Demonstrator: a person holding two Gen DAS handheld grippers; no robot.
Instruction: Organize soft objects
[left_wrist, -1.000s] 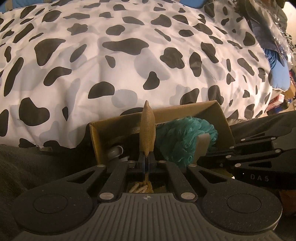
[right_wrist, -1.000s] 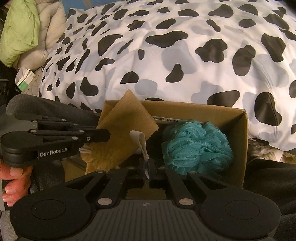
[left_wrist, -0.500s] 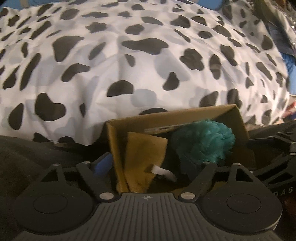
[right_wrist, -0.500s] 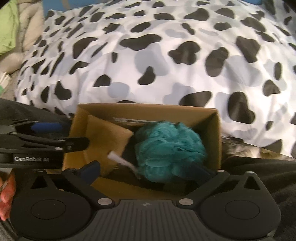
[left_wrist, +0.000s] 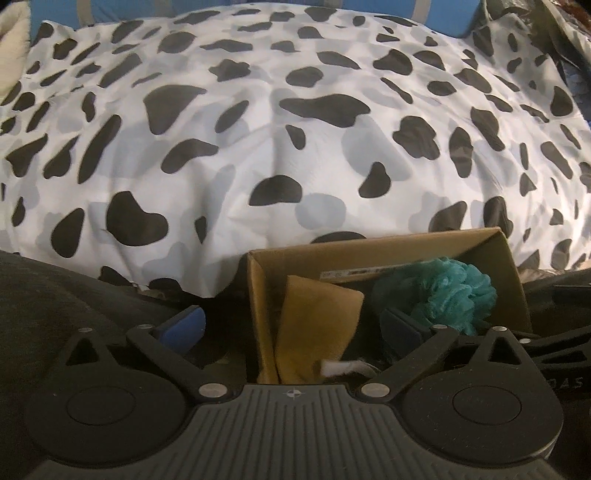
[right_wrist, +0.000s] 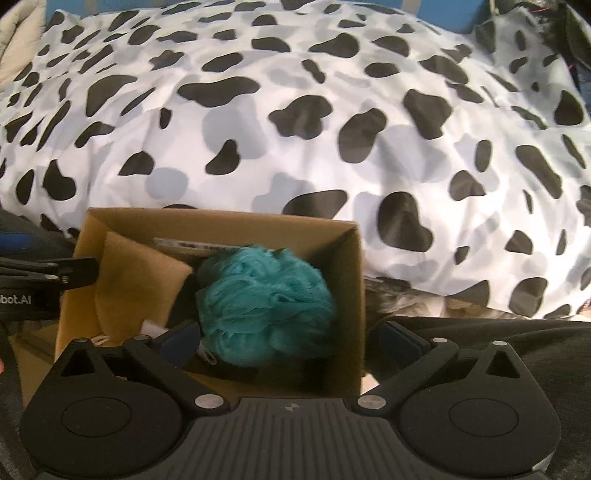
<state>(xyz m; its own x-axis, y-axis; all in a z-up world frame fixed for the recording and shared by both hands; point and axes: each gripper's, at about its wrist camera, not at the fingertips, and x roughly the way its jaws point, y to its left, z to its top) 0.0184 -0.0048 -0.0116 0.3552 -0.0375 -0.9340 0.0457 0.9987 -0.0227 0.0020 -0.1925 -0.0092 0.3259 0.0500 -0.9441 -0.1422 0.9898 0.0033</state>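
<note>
Cow-print duvet (left_wrist: 258, 147), dark blanket (right_wrist: 498, 350) near it

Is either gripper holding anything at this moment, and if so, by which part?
Nothing is held. The left gripper and right gripper have just opened wide; the tan cloth and teal bath pouf lie loose in the cardboard box.

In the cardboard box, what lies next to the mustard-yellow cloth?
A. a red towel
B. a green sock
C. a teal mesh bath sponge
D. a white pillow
C: the right wrist view shows a teal mesh bath sponge in the cardboard box, to the right of the mustard-yellow cloth.
</note>
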